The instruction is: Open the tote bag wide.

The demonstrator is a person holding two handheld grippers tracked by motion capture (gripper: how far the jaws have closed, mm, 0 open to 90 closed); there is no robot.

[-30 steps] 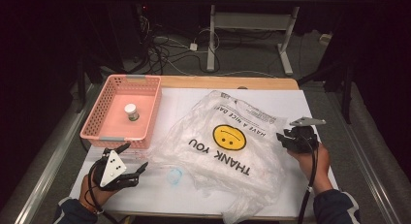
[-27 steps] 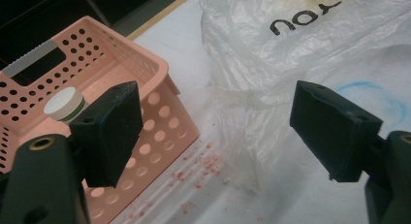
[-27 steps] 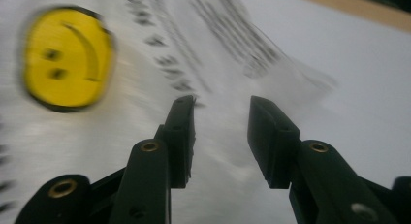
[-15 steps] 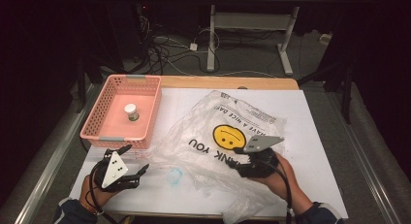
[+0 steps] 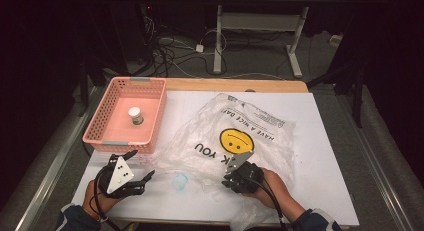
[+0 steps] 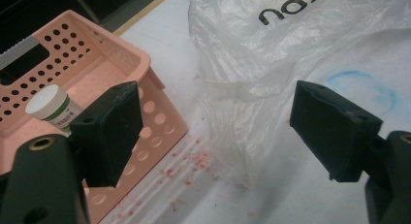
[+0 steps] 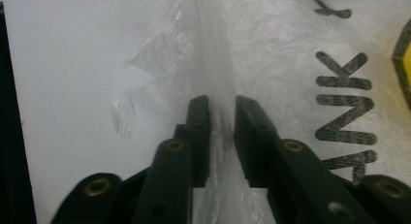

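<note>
A clear plastic bag (image 5: 250,126) with a yellow smiley face and "THANK YOU" print lies crumpled across the white table cover. My right gripper (image 5: 227,180) is at the bag's near edge. In the right gripper view my right gripper (image 7: 222,107) has its jaws pinched on a raised fold of the bag (image 7: 271,64). My left gripper (image 5: 141,164) hovers open near the front left of the table. In the left gripper view my left gripper (image 6: 218,132) holds nothing, and the bag's edge (image 6: 271,54) lies just ahead between the jaws.
A pink perforated basket (image 5: 102,122) stands at the left with a small white-capped bottle (image 5: 135,115) inside; its front corner (image 6: 160,117) is close to my left jaw. A blue ring mark (image 5: 180,181) is on the cover between the grippers.
My right gripper has moved from the bag's right side down and left to its near edge and closed on a fold. The left gripper has stayed in place.
</note>
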